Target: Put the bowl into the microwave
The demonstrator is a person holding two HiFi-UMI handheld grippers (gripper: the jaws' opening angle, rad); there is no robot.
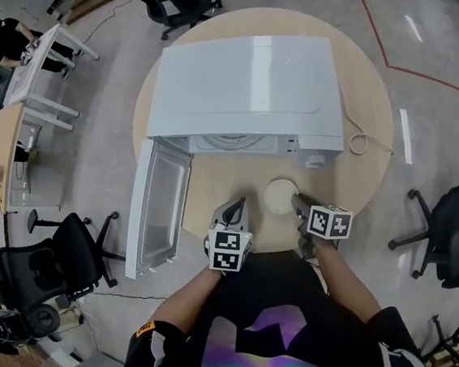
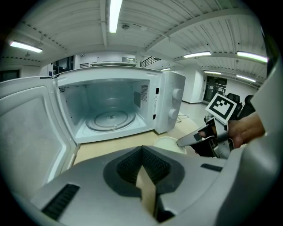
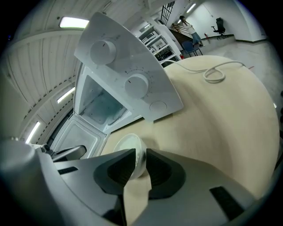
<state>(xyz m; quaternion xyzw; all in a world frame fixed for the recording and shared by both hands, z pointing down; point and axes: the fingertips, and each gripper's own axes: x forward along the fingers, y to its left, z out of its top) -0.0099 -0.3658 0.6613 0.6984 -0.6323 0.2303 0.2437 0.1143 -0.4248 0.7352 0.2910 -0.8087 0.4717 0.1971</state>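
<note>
The right gripper (image 3: 140, 153) pinches only the thin rim of the bowl (image 3: 124, 142) between its jaws, so the bowl may pivot or slip out on the way to the microwave (image 3: 128, 84) ahead-left, and the left gripper (image 2: 141, 152), clenched and empty, gives no support.

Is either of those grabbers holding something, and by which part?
The right gripper pinches the small round white bowl by its rim, one finger inside and one outside. The left gripper holds nothing, its fingers together.
</note>
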